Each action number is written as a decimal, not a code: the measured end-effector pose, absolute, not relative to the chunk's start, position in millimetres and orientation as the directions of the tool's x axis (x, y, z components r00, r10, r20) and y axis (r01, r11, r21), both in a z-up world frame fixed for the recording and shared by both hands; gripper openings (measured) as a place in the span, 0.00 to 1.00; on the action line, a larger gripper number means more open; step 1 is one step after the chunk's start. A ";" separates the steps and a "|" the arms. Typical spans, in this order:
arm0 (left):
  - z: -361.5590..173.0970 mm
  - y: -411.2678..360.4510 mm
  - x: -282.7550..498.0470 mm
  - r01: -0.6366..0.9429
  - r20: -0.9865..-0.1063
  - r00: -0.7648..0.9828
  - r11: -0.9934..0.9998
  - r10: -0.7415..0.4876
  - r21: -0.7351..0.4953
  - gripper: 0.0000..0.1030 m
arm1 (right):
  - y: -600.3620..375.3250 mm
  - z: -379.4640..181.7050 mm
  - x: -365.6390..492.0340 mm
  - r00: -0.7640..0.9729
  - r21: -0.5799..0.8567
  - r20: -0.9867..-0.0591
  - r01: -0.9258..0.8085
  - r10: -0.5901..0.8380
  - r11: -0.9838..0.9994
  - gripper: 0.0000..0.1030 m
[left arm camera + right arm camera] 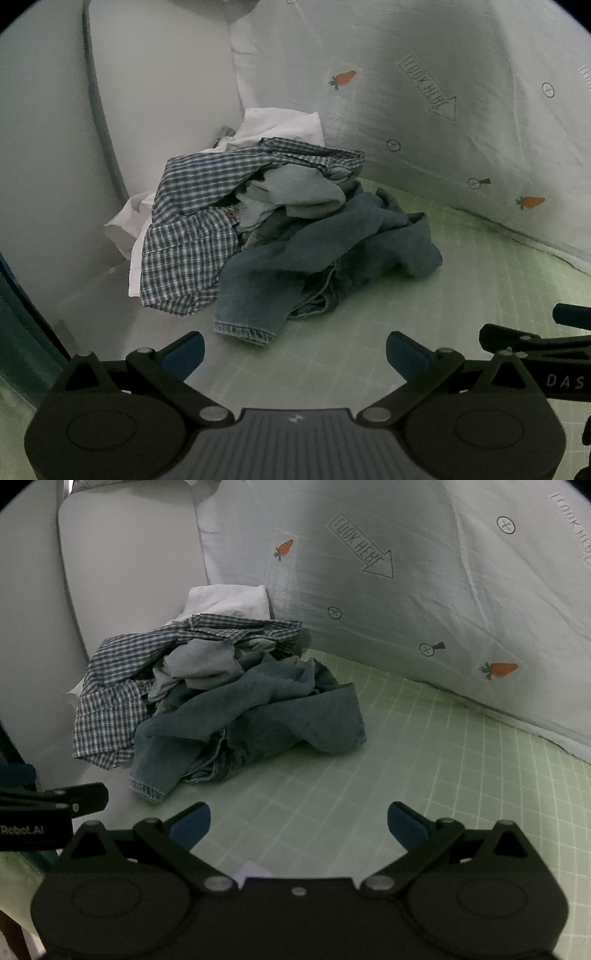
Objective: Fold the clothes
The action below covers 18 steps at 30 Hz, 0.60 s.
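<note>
A heap of crumpled clothes lies on a green gridded sheet. Blue denim jeans are in front, a blue-white checked shirt to the left, a pale blue garment on top and a white one behind. The same heap shows in the right wrist view: jeans, checked shirt, pale blue garment, white garment. My left gripper is open and empty, just short of the jeans' hem. My right gripper is open and empty, to the right of the left one, over the sheet.
A white quilt with carrot prints rises along the back and right. A pale headboard or wall stands at the left. The right gripper's body shows at the left view's right edge; the left gripper's body shows at the right view's left edge.
</note>
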<state>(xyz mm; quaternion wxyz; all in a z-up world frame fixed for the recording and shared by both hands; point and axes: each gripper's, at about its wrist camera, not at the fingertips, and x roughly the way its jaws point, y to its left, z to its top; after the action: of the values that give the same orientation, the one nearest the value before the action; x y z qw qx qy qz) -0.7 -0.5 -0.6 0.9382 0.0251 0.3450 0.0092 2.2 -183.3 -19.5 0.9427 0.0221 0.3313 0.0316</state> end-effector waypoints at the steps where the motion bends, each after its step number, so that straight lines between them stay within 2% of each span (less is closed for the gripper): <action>1: -1.2 -0.8 -1.3 0.000 -0.647 0.762 0.999 0.034 0.053 1.00 | -183.3 -19.6 1.8 0.778 0.064 -0.624 -0.045 0.075 0.997 1.00; 18: 1.2 0.6 1.6 0.010 -0.646 0.763 0.998 0.030 0.058 1.00 | -182.1 -19.7 1.9 0.774 0.056 -0.630 -0.038 0.065 0.998 1.00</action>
<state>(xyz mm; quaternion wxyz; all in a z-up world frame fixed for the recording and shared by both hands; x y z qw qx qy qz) 1.6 0.6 1.2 0.9384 0.0292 0.3442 0.0051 1.9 -182.1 -19.7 0.9416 0.0197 0.3349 0.0274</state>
